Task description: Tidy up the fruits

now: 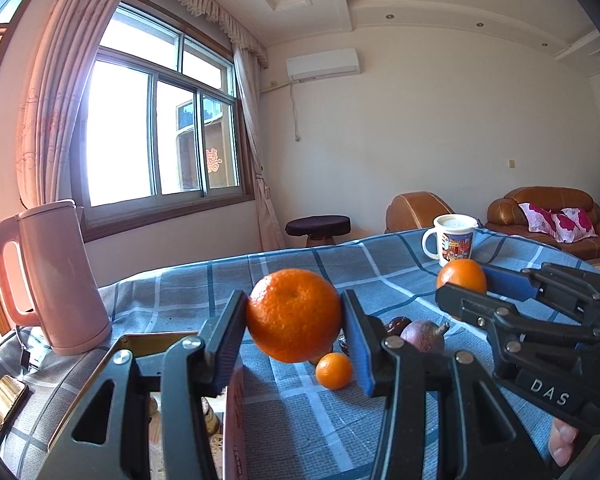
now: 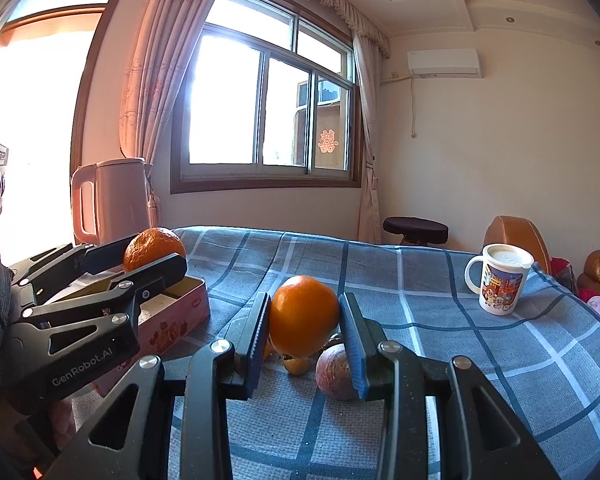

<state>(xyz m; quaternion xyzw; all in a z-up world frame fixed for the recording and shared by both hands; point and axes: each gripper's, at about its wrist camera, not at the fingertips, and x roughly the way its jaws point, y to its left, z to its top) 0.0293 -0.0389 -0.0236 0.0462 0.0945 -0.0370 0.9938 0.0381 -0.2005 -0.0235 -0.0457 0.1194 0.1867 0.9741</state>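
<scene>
My left gripper (image 1: 294, 324) is shut on a large mandarin (image 1: 294, 314), held clear above the checked cloth. My right gripper (image 2: 304, 322) is shut on a smooth orange (image 2: 304, 316), also lifted off the table. Each gripper shows in the other's view: the right gripper (image 1: 466, 284) with its orange (image 1: 462, 274) at the right, the left gripper (image 2: 156, 258) with its mandarin (image 2: 154, 246) at the left, above a pink tin box (image 2: 180, 316). On the cloth below lie a small kumquat (image 1: 334, 370), a purple passion fruit (image 1: 422, 336) and dark dates (image 1: 398, 325).
A pink kettle (image 1: 58, 276) stands at the table's left, by the window. A lidded printed mug (image 1: 454, 242) sits at the far right of the table. A phone (image 1: 2, 400) lies near the left edge. Blue checked cloth (image 2: 440, 320) covers the table.
</scene>
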